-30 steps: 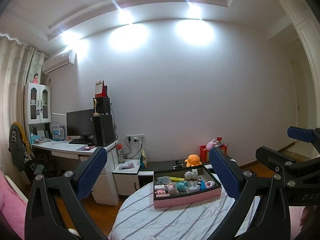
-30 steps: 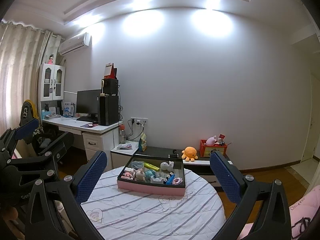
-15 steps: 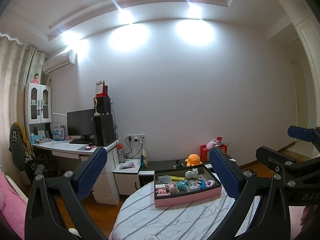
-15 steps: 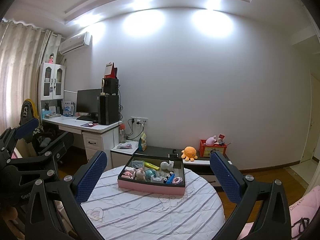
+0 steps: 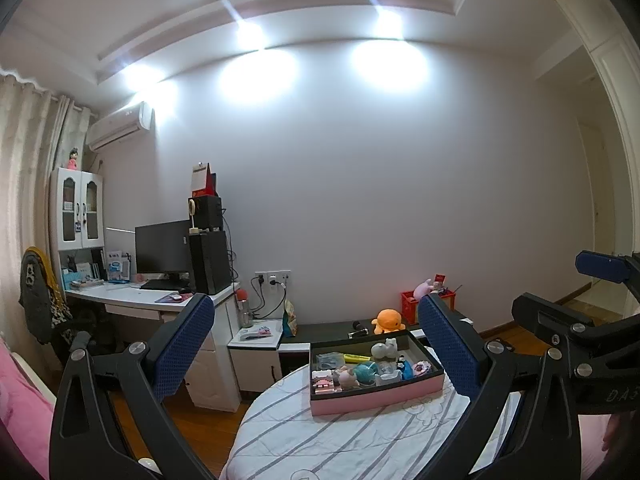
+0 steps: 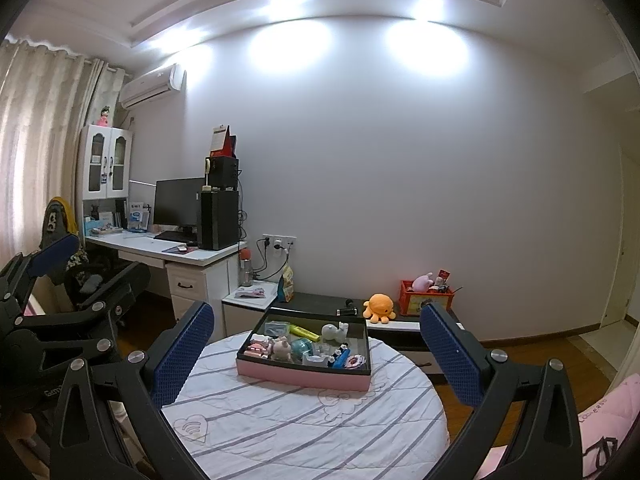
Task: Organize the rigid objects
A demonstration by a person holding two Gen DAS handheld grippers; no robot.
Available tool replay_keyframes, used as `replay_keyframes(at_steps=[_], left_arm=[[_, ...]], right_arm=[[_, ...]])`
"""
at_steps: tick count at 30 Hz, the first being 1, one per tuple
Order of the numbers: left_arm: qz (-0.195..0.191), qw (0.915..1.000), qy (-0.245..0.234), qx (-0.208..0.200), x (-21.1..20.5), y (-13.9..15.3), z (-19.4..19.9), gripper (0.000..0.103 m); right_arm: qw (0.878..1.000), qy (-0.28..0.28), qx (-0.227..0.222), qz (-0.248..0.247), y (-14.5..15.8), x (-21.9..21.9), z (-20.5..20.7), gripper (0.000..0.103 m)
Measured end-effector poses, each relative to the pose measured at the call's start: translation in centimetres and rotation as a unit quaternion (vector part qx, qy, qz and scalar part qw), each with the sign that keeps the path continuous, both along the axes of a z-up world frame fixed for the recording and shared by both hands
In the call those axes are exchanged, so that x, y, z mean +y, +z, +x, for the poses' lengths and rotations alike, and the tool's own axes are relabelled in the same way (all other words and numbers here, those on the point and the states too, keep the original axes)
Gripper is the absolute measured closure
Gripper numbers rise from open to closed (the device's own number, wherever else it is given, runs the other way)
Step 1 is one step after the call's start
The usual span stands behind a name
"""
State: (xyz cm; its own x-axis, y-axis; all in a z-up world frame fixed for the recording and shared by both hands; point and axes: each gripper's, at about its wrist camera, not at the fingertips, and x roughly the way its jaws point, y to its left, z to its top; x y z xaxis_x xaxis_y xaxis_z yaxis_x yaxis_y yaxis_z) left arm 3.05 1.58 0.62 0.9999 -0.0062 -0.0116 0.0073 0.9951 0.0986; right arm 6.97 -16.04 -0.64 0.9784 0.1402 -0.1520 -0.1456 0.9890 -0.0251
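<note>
**Bedroom scene, both tools raised short of the toy tray**

Round table under striped white cloth, desk with monitor behind at left. Pink-sided tray resting on far half of table, filled with small toys. Left tool held above near table edge, jaws spread wide, gripping nothing. Right tool likewise spread wide and empty, well apart from tray. Orange plush on low black shelf beyond table.

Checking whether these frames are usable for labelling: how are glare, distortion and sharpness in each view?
Left wrist: ceiling spotlights flare into streaks and blow out the wall; fisheye bends the door frame; the tray is small but sharp. Right wrist: similar wall hotspots, curved curtain, the tray clearer; dark corners in both.
</note>
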Motion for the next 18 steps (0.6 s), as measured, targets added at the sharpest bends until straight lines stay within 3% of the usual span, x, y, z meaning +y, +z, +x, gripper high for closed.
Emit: replay_keyframes(at_steps=[18], left_arm=[[0.000, 1.0000, -0.001, 0.001, 0.12, 0.25, -0.05, 0.000]], right_arm=[[1.000, -0.001, -0.001, -0.002, 0.02, -0.19, -0.11, 0.000]])
